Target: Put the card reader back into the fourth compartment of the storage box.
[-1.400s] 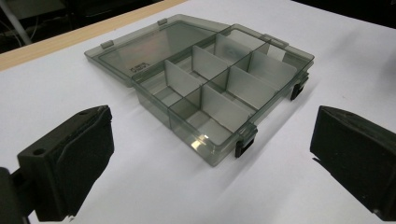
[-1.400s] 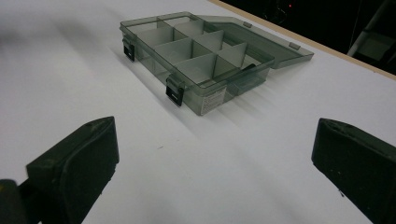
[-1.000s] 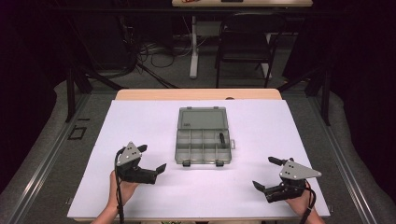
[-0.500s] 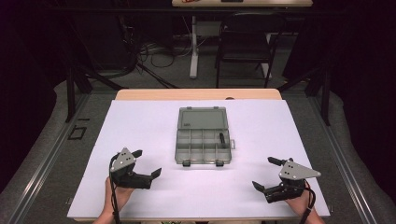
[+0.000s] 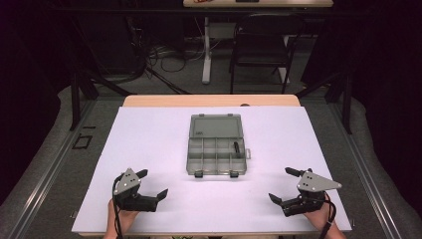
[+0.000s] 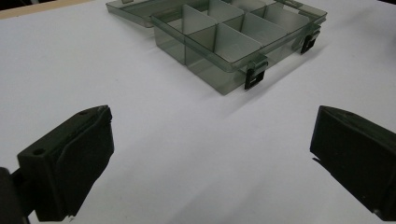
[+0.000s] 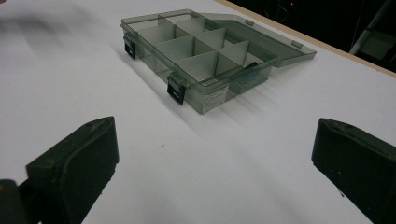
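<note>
Both grippers idle, jaws spread wide, holding nothing: left gripper (image 5: 151, 185) and right gripper (image 5: 284, 184) flank the near edge of the compartment box (image 5: 217, 155), well apart from it. Box lies open mid-table; small dark item (image 5: 237, 148) inside, probably a screw. I judge the approach hasn't started; next I reach for the box.

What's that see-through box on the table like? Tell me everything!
The box is smoky grey clear plastic, with thin walls splitting it into small compartments. Its hinged lid lies open, flat on the white table behind it. Two dark latches hang on its front edge. One small dark thing lies in a right-side compartment. Both grippers are apart from it.
</note>
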